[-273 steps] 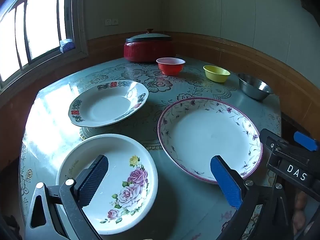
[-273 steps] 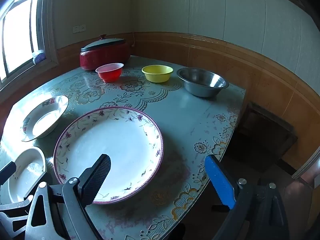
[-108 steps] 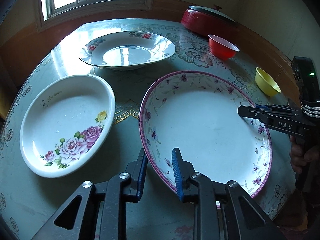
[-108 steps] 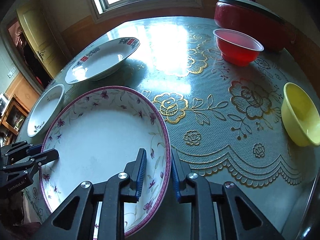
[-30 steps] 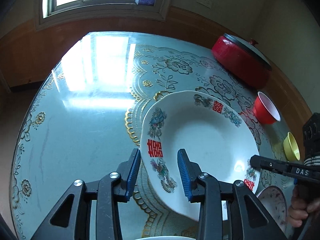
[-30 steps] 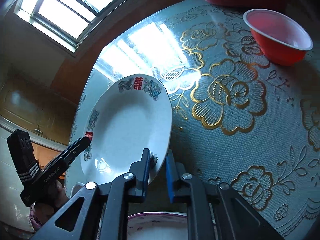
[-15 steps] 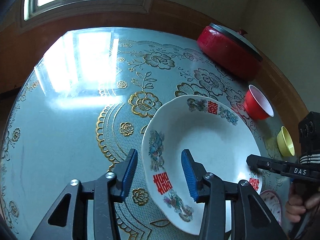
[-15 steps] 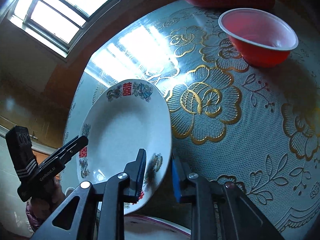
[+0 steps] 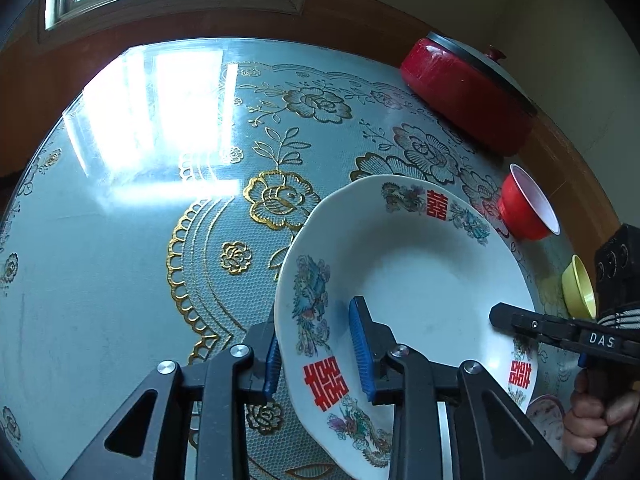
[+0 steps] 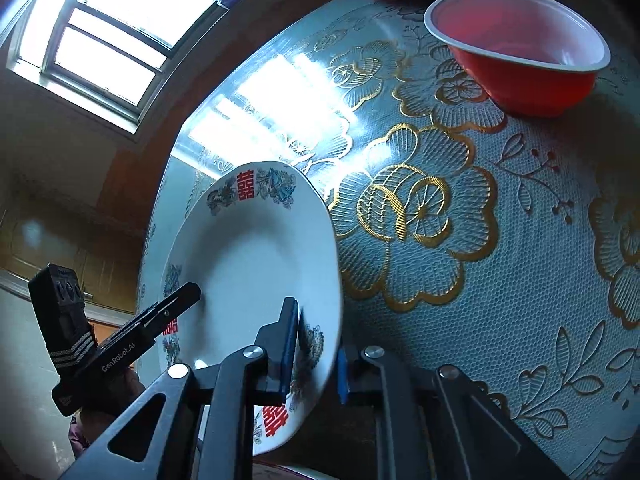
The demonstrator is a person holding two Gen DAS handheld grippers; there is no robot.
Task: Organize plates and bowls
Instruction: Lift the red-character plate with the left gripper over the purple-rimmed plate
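Left wrist view, left to right: the round table under a pale blue, gold-flowered plastic cloth (image 9: 120,240) filled the left half of the frame, with window glare at upper left. At lower centre the left gripper (image 9: 316,350) straddled the near rim of the white deep plate with red double-happiness characters and bird motifs (image 9: 424,276); its jaws had just been closing, one blue pad outside the rim and one inside the well, with a visible gap on the inner side, so a firm grasp could not be told. The plate sat tilted, filling the centre right. At upper right stood a red lidded pot (image 9: 468,92); below it a red plastic bowl (image 9: 528,208), then a small yellow bowl (image 9: 578,288) at the right edge. The right gripper (image 9: 496,316) reached in from the right edge onto the plate's far rim, a hand (image 9: 596,412) beneath it. Right wrist view: the left gripper entered from lower left, the same plate rose through the centre, and the right gripper's jaws at lower centre were clenched on the plate's rim. The red bowl sat at upper right on the cloth.
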